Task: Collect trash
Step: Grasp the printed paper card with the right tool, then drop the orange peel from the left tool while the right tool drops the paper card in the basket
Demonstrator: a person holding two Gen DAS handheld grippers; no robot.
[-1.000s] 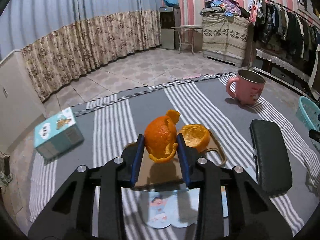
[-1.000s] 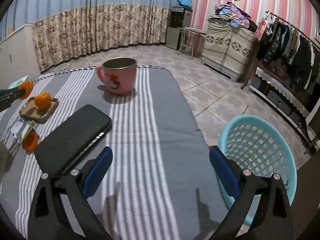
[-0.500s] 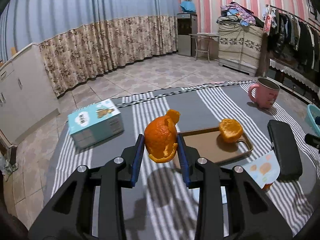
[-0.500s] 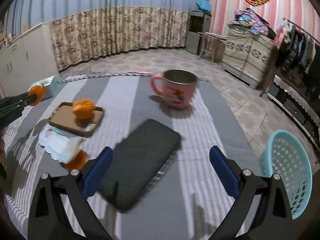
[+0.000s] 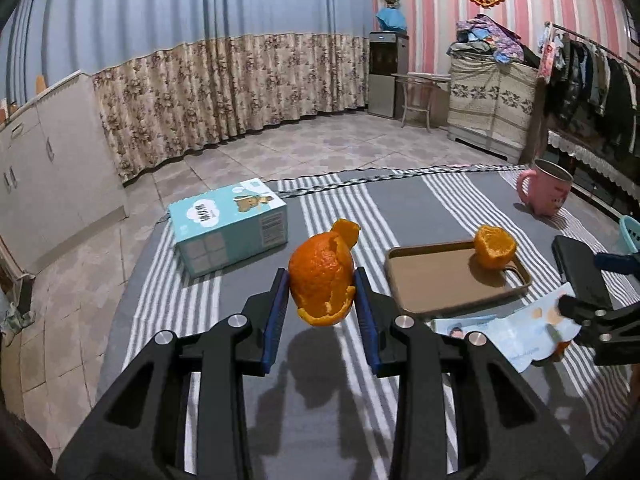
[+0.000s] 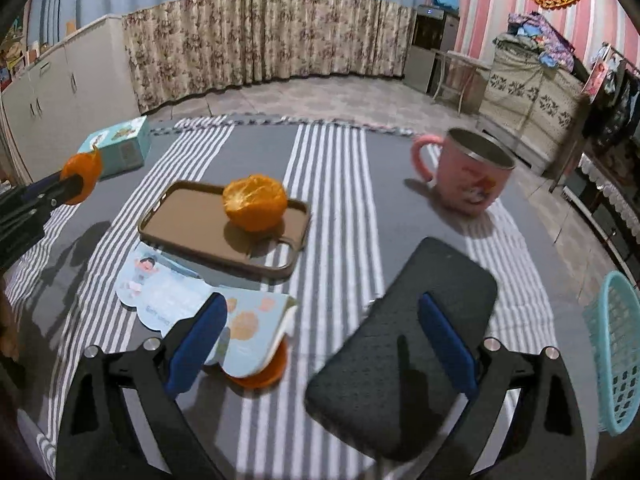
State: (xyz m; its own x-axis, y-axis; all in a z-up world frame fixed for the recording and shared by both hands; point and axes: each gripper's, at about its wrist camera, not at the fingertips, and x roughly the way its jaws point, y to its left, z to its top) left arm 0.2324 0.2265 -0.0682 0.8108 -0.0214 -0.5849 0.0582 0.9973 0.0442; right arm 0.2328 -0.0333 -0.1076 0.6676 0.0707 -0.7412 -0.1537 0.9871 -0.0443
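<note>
The left gripper (image 5: pixel 322 294) pinches a curled orange peel (image 5: pixel 322 282) above the striped tablecloth (image 5: pixel 404 208). The right gripper (image 6: pixel 322 340) hangs with fingers spread wide over a blue paper wrapper (image 6: pixel 192 300) and a black case (image 6: pixel 404 344), with a teal basket (image 6: pixel 618 360) at the table's right edge.

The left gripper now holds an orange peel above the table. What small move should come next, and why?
Probably carry the orange peel, clamped in the left hand-held gripper, rightward toward the blue basket at the table's right edge. The peel is already lifted off the cloth, and the basket looks like the only trash container.
</note>
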